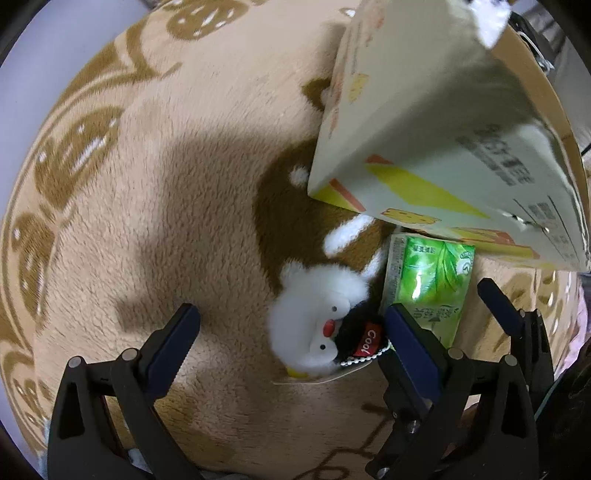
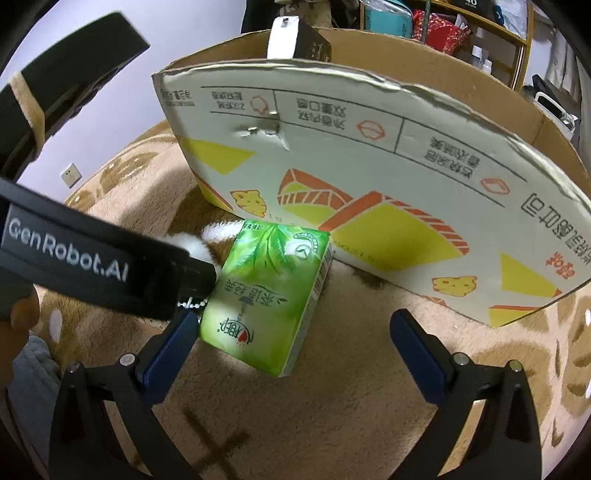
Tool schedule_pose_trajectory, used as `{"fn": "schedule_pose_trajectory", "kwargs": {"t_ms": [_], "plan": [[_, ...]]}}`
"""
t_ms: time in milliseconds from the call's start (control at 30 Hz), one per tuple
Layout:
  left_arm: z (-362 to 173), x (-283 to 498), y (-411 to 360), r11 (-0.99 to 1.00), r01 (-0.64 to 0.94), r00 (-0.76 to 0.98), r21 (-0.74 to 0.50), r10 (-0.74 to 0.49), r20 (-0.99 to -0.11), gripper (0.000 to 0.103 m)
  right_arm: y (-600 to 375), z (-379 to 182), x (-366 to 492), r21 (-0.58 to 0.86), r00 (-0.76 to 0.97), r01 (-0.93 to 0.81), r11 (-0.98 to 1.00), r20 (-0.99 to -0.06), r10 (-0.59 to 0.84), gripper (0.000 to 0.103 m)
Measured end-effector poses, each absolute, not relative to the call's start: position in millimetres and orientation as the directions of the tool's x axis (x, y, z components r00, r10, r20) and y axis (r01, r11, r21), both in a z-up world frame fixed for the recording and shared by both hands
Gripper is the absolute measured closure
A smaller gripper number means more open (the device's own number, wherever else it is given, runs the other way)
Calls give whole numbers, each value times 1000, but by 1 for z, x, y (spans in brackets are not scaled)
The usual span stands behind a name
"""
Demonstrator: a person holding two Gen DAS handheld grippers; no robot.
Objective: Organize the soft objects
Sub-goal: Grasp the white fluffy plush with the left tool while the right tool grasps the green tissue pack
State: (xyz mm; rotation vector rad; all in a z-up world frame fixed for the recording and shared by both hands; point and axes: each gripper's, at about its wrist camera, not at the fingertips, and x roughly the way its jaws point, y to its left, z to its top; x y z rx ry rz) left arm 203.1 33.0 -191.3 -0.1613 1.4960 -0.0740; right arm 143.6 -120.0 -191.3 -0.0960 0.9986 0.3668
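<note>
A white and black plush penguin (image 1: 321, 321) with a red "Cool" tag lies on the tan carpet, between the open fingers of my left gripper (image 1: 291, 328). A green tissue pack (image 1: 428, 280) lies just right of it, against the cardboard box (image 1: 436, 122). In the right wrist view the tissue pack (image 2: 269, 295) lies between the open fingers of my right gripper (image 2: 295, 332), nearer the left finger. The left gripper's body (image 2: 92, 258) crosses that view at left and hides most of the plush; only white fur (image 2: 188, 243) shows. Both grippers are open and empty.
The open cardboard box (image 2: 369, 177), white with yellow and orange print, stands on the plush patterned carpet (image 1: 166, 184) just behind the objects. Cluttered shelves (image 2: 461, 29) stand beyond the box. A wall socket (image 2: 70, 173) is at far left.
</note>
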Motion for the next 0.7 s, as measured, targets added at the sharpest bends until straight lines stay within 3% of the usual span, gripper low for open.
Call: {"fn": "schedule_pose_trajectory", "kwargs": {"t_ms": [333, 600, 700], "plan": [[-194, 197, 15, 994, 2, 102, -110, -109, -989, 8, -126, -189, 149, 81, 490, -330, 941, -837, 244, 0], [-201, 194, -1, 999, 17, 100, -30, -31, -994, 35, -125, -185, 144, 37, 521, -310, 950, -829, 203, 0], [-199, 196, 5, 999, 4, 103, -34, -35, -994, 41, -123, -186, 145, 45, 510, -309, 950, -835, 205, 0]]}}
